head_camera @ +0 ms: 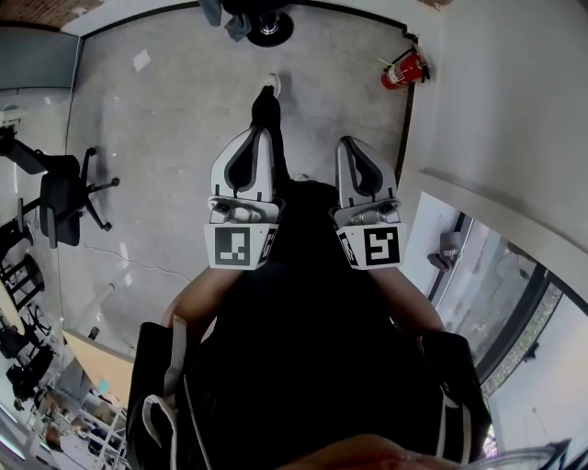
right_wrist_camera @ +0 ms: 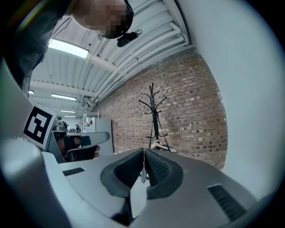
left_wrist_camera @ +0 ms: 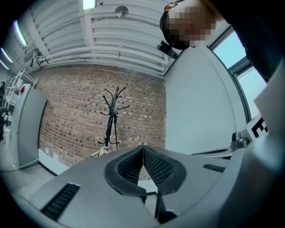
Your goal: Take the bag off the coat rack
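Observation:
A black coat rack [left_wrist_camera: 112,116] stands far off against the brick wall, and the right gripper view shows the coat rack [right_wrist_camera: 154,116] too. A tan thing [left_wrist_camera: 101,151] sits low on it; it is too small to tell if it is the bag. In the right gripper view a pale hanger-like shape [right_wrist_camera: 157,143] shows at the same height. My left gripper [left_wrist_camera: 143,147] is shut with nothing in it. My right gripper [right_wrist_camera: 144,150] is shut and empty too. From the head view, the left gripper [head_camera: 261,132] and right gripper [head_camera: 346,141] are held side by side at waist height.
A red fire extinguisher [head_camera: 404,69] stands at the white wall's foot, ahead on the right. A black office chair [head_camera: 62,195] is on the left and another chair base [head_camera: 267,27] far ahead. A grey cabinet [left_wrist_camera: 26,127] stands left of the brick wall.

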Tool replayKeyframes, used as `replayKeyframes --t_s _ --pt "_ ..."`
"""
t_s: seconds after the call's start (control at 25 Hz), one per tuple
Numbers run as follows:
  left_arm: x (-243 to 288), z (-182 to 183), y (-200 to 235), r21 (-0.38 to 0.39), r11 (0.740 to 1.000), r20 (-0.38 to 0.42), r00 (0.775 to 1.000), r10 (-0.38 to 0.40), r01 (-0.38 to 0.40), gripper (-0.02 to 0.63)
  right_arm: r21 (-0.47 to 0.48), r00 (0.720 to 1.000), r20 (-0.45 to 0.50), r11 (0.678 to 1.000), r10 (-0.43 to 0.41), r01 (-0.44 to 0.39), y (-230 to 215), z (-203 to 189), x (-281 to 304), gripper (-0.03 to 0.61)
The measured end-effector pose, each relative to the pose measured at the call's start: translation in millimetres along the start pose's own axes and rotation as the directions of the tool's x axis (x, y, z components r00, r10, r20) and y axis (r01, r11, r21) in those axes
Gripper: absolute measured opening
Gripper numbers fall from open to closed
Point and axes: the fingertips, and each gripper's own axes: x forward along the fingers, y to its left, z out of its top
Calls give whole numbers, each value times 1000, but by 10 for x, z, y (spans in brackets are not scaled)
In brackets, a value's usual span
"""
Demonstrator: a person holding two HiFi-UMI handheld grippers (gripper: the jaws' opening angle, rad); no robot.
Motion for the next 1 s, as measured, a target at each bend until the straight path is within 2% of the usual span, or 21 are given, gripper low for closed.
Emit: replayKeyframes --t_s 0.24,0.36,0.48,0.64,0.72,0.92,1.0 --pt "508 -63 471 -20 1000 21 1000 -15 15 20 -23 999 14 999 -29 29 -176 81 612 21" --pt "920 -25 776 -17 999 43 998 -37 37 20 -65 998 15 996 -57 58 -279 177 1086 21" --pt "1412 50 1054 -47 997 44 998 -53 55 20 -90 997 4 993 -79 79 -381 295 1647 21" --pt "1956 198 1139 23 989 70 987 -145 143 20 -114 999 7 992 -51 52 -499 442 2253 21" --pt "2214 232 1235 17 986 71 983 -167 166 20 -129 999 7 991 -32 32 -555 510 2547 21" --pt "2671 397 1859 -33 991 61 990 -126 128 20 -132 1000 -7 991 -14 13 -553 775 3352 21" --pt "2810 480 2077 -28 991 65 990 -128 130 20 -132 1000 -7 991 -18 17 -560 856 3632 21"
